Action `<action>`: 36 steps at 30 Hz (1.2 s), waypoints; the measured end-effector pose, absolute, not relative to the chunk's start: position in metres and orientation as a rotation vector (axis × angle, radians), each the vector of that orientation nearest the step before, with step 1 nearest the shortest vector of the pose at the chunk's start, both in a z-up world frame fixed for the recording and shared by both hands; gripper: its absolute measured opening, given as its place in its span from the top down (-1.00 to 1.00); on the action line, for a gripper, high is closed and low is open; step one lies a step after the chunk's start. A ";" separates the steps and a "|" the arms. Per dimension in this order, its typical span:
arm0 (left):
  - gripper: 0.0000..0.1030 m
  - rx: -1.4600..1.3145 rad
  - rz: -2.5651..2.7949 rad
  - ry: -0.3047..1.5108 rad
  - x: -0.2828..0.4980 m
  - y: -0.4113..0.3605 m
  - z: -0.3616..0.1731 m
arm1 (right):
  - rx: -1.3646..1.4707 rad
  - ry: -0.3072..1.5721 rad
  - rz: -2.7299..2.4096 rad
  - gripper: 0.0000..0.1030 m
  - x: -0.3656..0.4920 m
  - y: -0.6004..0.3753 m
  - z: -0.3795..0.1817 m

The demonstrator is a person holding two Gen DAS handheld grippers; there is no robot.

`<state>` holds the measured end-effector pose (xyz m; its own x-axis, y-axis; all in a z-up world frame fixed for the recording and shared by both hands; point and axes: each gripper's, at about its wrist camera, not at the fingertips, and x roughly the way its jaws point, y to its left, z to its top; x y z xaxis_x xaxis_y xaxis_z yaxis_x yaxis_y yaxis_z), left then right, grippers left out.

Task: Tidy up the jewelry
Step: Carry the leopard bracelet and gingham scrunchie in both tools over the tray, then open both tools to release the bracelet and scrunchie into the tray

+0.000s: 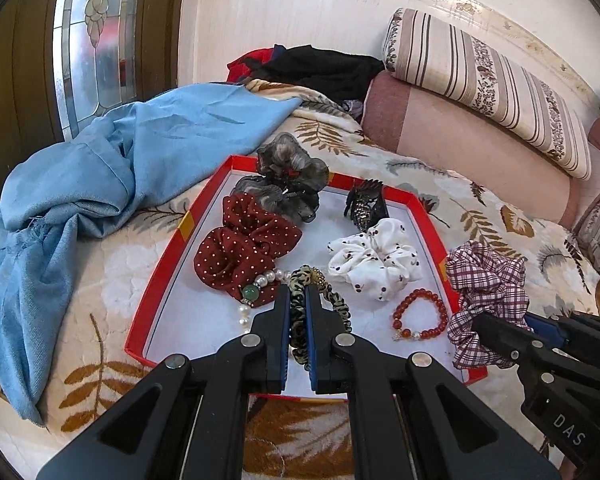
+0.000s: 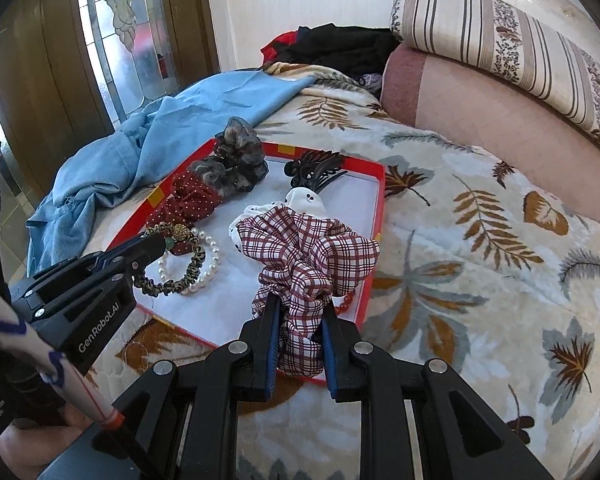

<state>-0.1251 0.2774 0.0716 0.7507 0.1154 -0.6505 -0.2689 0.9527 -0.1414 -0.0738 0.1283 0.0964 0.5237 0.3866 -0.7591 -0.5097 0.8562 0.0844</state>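
A red-rimmed tray (image 1: 156, 280) with a white floor lies on the bed. My left gripper (image 1: 298, 290) is shut on a leopard-print hair tie (image 1: 336, 300) low over the tray's near part; the right wrist view shows the same gripper (image 2: 156, 246) and tie (image 2: 180, 272). My right gripper (image 2: 300, 300) is shut on a plaid scrunchie (image 2: 312, 248) above the tray's near right corner (image 2: 374, 248). In the left wrist view that gripper (image 1: 500, 322) and scrunchie (image 1: 484, 276) hang by the right rim.
In the tray lie a red dotted scrunchie (image 1: 240, 252), a grey one (image 1: 288, 180), a white one (image 1: 376, 260), a black claw clip (image 1: 366, 204), a red bead bracelet (image 1: 420, 314) and a pearl bracelet (image 1: 252, 292). Blue cloth (image 1: 100, 180) lies left, pillows (image 1: 480, 80) behind.
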 end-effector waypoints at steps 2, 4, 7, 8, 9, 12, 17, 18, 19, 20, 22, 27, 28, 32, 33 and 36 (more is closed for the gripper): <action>0.87 -0.234 0.216 0.702 -0.121 0.280 0.068 | -0.150 0.882 0.545 0.58 -0.069 0.132 0.093; 0.87 -0.243 0.219 0.715 -0.116 0.283 0.064 | -0.146 0.901 0.551 0.57 -0.065 0.135 0.087; 0.87 -0.270 0.224 0.738 -0.110 0.291 0.056 | -0.153 0.927 0.549 0.55 -0.057 0.143 0.077; 0.87 -0.281 0.225 0.744 -0.108 0.293 0.053 | -0.155 0.934 0.549 0.54 -0.054 0.145 0.075; 0.87 -0.287 0.228 0.748 -0.107 0.296 0.051 | -0.156 0.942 0.552 0.54 -0.051 0.147 0.072; 0.87 -0.315 0.222 0.762 -0.103 0.302 0.046 | -0.161 0.949 0.543 0.54 -0.046 0.151 0.067; 0.31 -0.319 0.199 0.738 -0.108 0.302 0.052 | -0.183 0.935 0.545 -0.17 -0.049 0.153 0.071; 0.18 -0.316 0.200 0.722 -0.111 0.301 0.057 | -0.190 0.919 0.538 -0.25 -0.052 0.152 0.076; 0.18 -0.316 0.199 0.711 -0.114 0.302 0.061 | -0.190 0.906 0.537 -0.31 -0.054 0.151 0.081; 0.18 -0.318 0.198 0.702 -0.117 0.302 0.065 | -0.186 0.896 0.541 -0.31 -0.056 0.150 0.085; 0.18 -0.324 0.200 0.677 -0.125 0.301 0.078 | -0.178 0.878 0.544 -0.31 -0.062 0.146 0.095; -0.20 -0.303 0.216 0.599 -0.168 0.293 0.113 | -0.189 0.777 0.513 -0.35 -0.098 0.128 0.134; -0.26 -0.290 0.224 0.583 -0.181 0.289 0.122 | -0.206 0.754 0.496 -0.42 -0.108 0.125 0.142; -0.62 -0.254 0.228 0.521 -0.229 0.270 0.150 | -0.273 0.663 0.437 -0.64 -0.154 0.111 0.166; -0.70 -0.246 0.231 0.513 -0.242 0.264 0.155 | -0.284 0.650 0.428 -0.66 -0.166 0.107 0.171; -0.86 -0.227 0.275 0.483 -0.280 0.252 0.171 | -0.291 0.622 0.407 -0.77 -0.199 0.092 0.182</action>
<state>-0.2802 0.2516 0.1708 0.8499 0.2056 -0.4852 -0.3123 0.9382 -0.1495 -0.1989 0.0924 0.1819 0.7378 0.2791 -0.6146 -0.4511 0.8812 -0.1413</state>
